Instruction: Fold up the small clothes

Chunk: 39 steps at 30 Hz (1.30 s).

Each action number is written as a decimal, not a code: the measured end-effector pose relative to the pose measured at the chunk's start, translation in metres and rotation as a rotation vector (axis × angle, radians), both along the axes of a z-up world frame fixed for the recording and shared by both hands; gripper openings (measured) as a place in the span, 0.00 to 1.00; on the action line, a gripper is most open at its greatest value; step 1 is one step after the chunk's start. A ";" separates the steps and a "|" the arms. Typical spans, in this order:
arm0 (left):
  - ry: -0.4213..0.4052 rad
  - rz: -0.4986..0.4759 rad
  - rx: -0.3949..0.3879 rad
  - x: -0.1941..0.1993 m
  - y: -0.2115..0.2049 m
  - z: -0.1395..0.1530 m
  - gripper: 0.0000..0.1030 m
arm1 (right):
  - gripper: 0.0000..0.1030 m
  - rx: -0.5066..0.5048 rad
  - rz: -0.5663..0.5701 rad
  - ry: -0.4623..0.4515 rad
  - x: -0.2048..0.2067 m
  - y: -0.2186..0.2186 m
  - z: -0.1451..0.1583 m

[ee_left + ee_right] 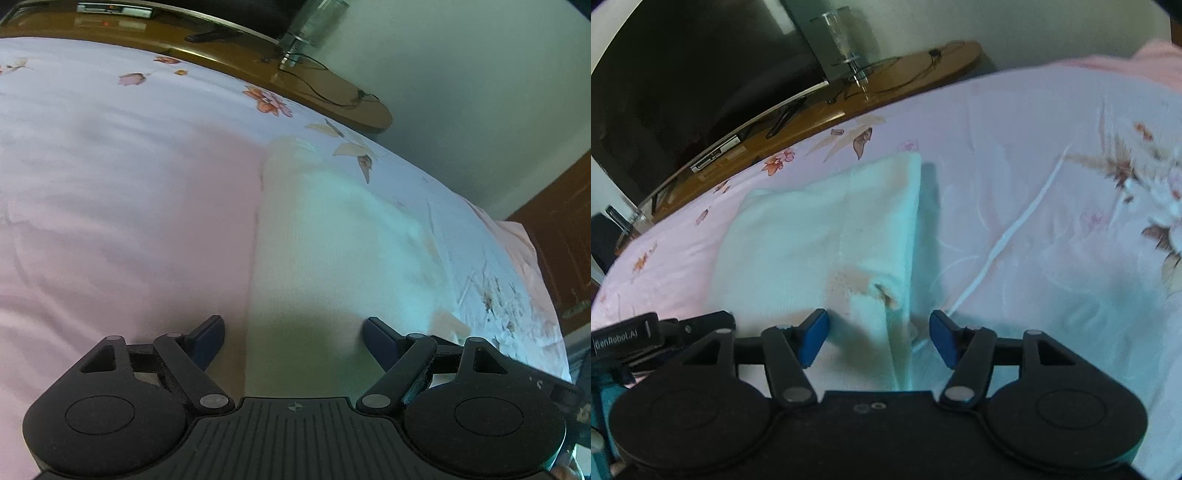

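Note:
A small pale white garment (325,236) lies on the pink flowered bedsheet (110,206), stretched away from me with its left edge straight. My left gripper (293,336) hovers over the garment's near end, jaws wide apart, no pad pressing the cloth. In the right wrist view the same garment (812,236) shows a folded right edge and a brownish mark near its near corner. My right gripper (879,336) stands open astride that near right edge, its blue pads (812,338) clear of the fabric. The left gripper's body (646,336) shows at the left edge.
A wooden TV bench (258,70) runs along the far side of the bed, with a cable and a glass stand (310,29) on it. A dark television (683,92) stands on the bench. A wooden cabinet (569,251) is at the right. A pink pillow (1160,62) lies far right.

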<state>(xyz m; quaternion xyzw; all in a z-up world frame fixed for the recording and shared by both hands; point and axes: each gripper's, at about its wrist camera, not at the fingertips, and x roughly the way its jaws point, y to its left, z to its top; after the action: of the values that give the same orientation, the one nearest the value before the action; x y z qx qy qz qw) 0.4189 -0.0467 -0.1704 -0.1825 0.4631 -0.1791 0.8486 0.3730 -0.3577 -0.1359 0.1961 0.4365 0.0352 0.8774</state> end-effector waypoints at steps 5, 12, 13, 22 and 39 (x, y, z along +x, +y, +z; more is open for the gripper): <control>0.016 -0.020 -0.057 0.006 0.002 -0.003 0.67 | 0.61 0.072 0.002 0.005 0.004 -0.009 -0.006; 0.022 -0.012 -0.098 0.008 0.001 -0.009 0.55 | 0.60 0.098 0.031 -0.001 0.013 -0.008 -0.008; 0.027 -0.011 -0.110 0.008 0.001 -0.009 0.51 | 0.56 0.103 0.035 -0.002 0.015 -0.007 -0.009; -0.003 -0.010 -0.085 0.009 -0.009 -0.010 0.46 | 0.42 0.108 0.052 -0.026 0.025 0.001 -0.009; -0.089 0.002 -0.063 -0.008 -0.010 0.016 0.31 | 0.29 0.033 0.057 -0.134 0.008 0.022 0.016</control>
<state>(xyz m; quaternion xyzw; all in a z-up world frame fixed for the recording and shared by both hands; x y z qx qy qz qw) 0.4113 -0.0566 -0.1548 -0.2012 0.4190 -0.2007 0.8624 0.3814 -0.3356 -0.1198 0.1953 0.3814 0.0803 0.9000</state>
